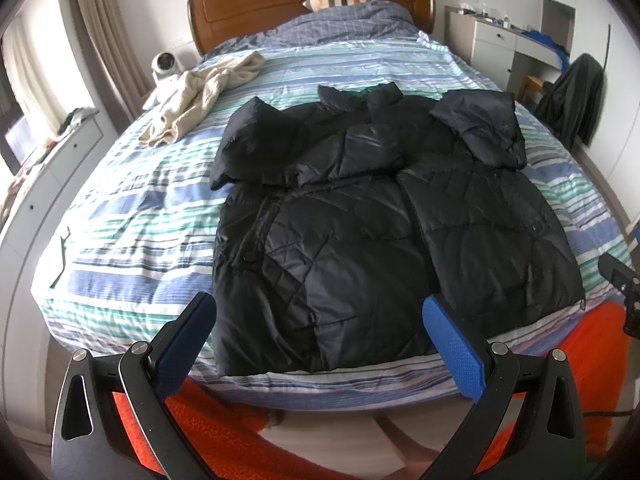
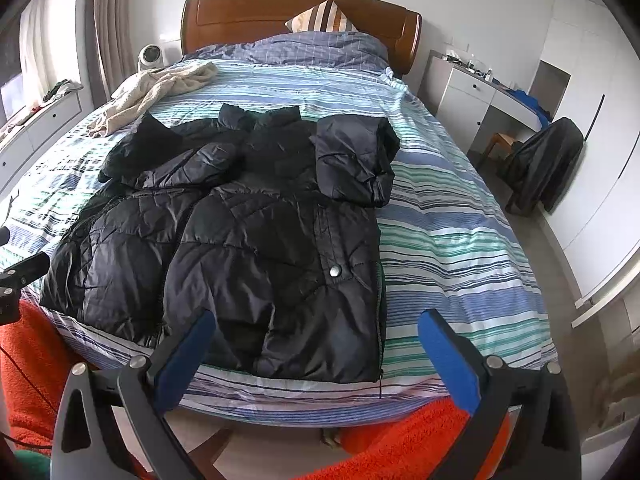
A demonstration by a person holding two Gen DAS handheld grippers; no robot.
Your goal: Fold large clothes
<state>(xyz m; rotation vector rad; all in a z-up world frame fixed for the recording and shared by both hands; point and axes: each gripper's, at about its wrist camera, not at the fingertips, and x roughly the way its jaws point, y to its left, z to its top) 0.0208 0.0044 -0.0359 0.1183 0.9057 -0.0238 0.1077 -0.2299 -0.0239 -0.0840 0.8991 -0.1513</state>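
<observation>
**Both grippers hanging wide over the foot of the bed**

The left gripper [image 1: 320,320] is hovering with its blue pads spread wide and holding nothing, and the right gripper [image 2: 318,336] is doing just the same, both short of the mattress edge. The black puffer jacket [image 1: 360,216] is lying flat on the striped bedspread [image 1: 132,216], hem toward the foot of the bed, collar toward the wooden headboard [image 1: 280,4]. Both sleeves are lying folded in across the chest, and the quilted shell is catching a dull sheen.

The left camera is showing the jacket's left edge and a dark strap [image 1: 62,256] lying on the bedspread beyond it. The right camera is giving us the other flank: a silver snap button [image 2: 335,271] and a wide run of bare stripes. A cream garment [image 1: 200,96] is lying crumpled near the top left corner, well apart from the jacket. Orange fleece clothing [image 2: 396,440] is showing below the grippers.
</observation>
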